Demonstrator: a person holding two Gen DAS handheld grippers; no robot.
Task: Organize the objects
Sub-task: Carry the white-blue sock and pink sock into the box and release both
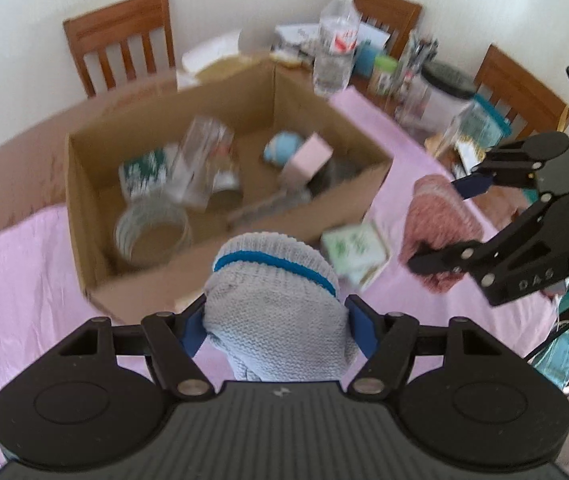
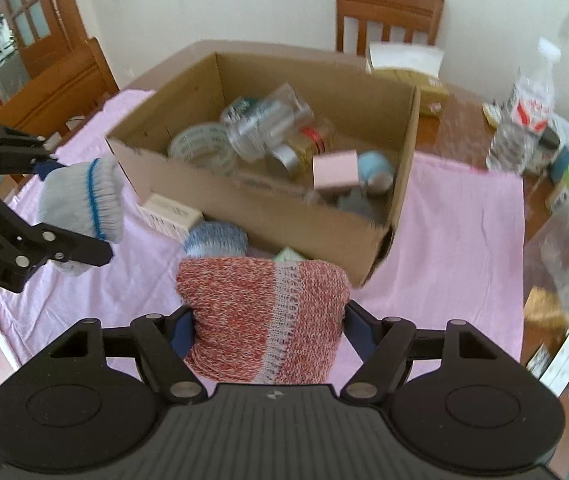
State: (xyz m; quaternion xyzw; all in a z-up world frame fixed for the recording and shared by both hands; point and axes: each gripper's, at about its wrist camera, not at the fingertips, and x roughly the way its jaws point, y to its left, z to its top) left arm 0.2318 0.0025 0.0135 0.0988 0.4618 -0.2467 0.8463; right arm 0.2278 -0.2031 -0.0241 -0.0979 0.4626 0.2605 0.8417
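The left gripper (image 1: pixel 276 328), in the left wrist view, is clenched on a grey knit glove with a blue band (image 1: pixel 274 300), its blue pads pressing the fabric from both sides. The glove hangs clear of the pink tablecloth (image 1: pixel 24 280), just short of the near wall of the open cardboard box (image 1: pixel 220 256). The box already holds a tape roll (image 1: pixel 152 232), a pink carton (image 1: pixel 308 158) and a clear container. A small white-and-green box (image 1: pixel 356 250) lies on the cloth near the box's corner. The grip sits low on soft, bunched knit, so the fabric could slide out if the hand swings, and the dangling cuff could catch the box rim and drag the glove free.

In the right wrist view, the right gripper (image 2: pixel 268 332) grasps a red-and-white knit glove (image 2: pixel 264 320), also held above the cloth in front of the cardboard box's near corner. A blue-grey knitted item (image 2: pixel 216 240) lies on the cloth beside the small white box. Both loaded grippers face the same opening from close quarters, so their black linkages could collide over it, or one glove could fall on the rim and slip outside. A clear water bottle (image 2: pixel 524 120) stands to the right, near enough for a wide swing to topple it.
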